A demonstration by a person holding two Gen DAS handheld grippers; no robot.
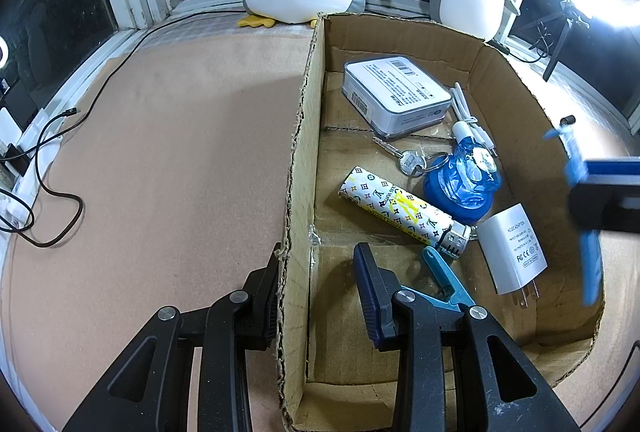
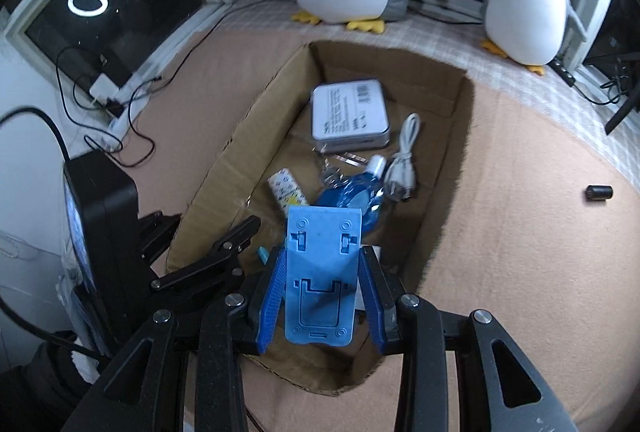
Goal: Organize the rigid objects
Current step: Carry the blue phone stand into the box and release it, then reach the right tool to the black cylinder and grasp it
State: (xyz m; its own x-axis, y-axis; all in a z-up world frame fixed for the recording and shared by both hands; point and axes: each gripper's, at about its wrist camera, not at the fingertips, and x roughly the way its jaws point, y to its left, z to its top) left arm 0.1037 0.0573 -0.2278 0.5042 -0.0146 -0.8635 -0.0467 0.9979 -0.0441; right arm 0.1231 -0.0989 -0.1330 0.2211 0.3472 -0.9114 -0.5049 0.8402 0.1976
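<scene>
Left wrist view: I get blown-out white glare upper right of the frame, light pouring in from there. The right gripper (image 1: 592, 216) at the right edge is motion-blurred. Box (image 1: 304, 136) wall throws a soft shadow inward. Right wrist view is dimmer and cooler; ring light reflection (image 2: 88, 3) shows in the dark window (image 2: 116, 8) upper left. Both have heavy fisheye bending and black vignette corners.
</scene>
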